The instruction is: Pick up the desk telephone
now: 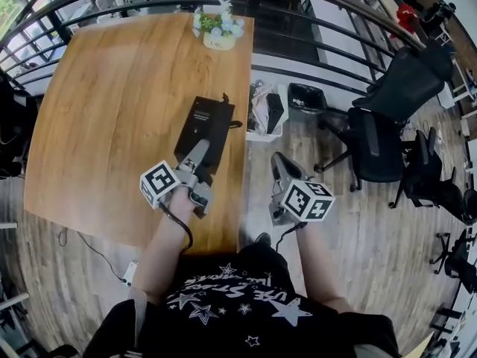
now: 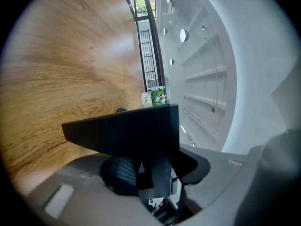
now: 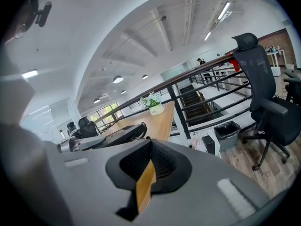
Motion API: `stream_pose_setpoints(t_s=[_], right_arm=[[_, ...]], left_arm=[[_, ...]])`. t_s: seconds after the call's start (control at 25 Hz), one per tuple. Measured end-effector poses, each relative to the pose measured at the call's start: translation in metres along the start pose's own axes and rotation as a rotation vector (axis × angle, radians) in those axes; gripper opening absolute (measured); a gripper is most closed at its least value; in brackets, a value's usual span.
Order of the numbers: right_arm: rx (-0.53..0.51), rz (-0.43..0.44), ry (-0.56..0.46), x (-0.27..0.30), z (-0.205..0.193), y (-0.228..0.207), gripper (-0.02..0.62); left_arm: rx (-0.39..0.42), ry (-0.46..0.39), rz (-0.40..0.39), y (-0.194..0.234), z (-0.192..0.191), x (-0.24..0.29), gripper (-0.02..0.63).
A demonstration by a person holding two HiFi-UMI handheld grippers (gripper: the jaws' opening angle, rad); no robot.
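The black desk telephone (image 1: pixel 207 125) lies near the right edge of the wooden table (image 1: pixel 112 118). My left gripper (image 1: pixel 200 150) reaches over its near end. In the left gripper view the phone (image 2: pixel 122 128) is a dark slab across the jaws, and the left gripper (image 2: pixel 157 167) is shut on its near edge. The near end looks raised off the wood. My right gripper (image 1: pixel 279 160) hangs off the table's right side over the floor. Its jaws (image 3: pixel 150 147) are shut with nothing between them. From that side the telephone (image 3: pixel 113 136) shows at the left.
A white pot of flowers (image 1: pixel 218 30) stands at the table's far edge. Right of the table are a white box of clutter (image 1: pixel 266 114), a black waste bin (image 1: pixel 304 97) and black office chairs (image 1: pixel 380 136). A dark railing (image 1: pixel 313 28) runs behind them.
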State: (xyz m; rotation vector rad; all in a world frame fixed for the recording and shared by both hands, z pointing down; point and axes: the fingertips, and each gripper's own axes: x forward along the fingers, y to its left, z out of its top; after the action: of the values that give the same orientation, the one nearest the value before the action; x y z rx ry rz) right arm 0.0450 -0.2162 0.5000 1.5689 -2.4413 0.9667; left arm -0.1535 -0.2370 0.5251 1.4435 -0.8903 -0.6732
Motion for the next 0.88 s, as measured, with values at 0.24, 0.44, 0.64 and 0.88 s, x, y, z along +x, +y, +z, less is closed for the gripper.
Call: stream_pose_setpoints(t_s=[0.24, 0.44, 0.64, 0.88], right_arm=[[-0.042, 0.085, 0.019, 0.007, 0.006, 0.020, 0.002], [-0.057, 0.177, 0.024, 0.005, 0.016, 0.039, 0.002], [-0.108, 0.295, 0.074, -0.010, 0.012, 0.053, 0.002], [-0.141, 0.466, 0.107, -0.033, 0.022, 0.066, 0.002]], left_arm=[[-0.006, -0.021, -0.015, -0.007, -0.016, -0.028, 0.193], [0.016, -0.083, -0.011, -0.018, -0.025, -0.057, 0.193], [0.030, -0.180, 0.016, -0.024, -0.036, -0.087, 0.193], [0.020, -0.303, 0.020, -0.035, -0.055, -0.114, 0.193]])
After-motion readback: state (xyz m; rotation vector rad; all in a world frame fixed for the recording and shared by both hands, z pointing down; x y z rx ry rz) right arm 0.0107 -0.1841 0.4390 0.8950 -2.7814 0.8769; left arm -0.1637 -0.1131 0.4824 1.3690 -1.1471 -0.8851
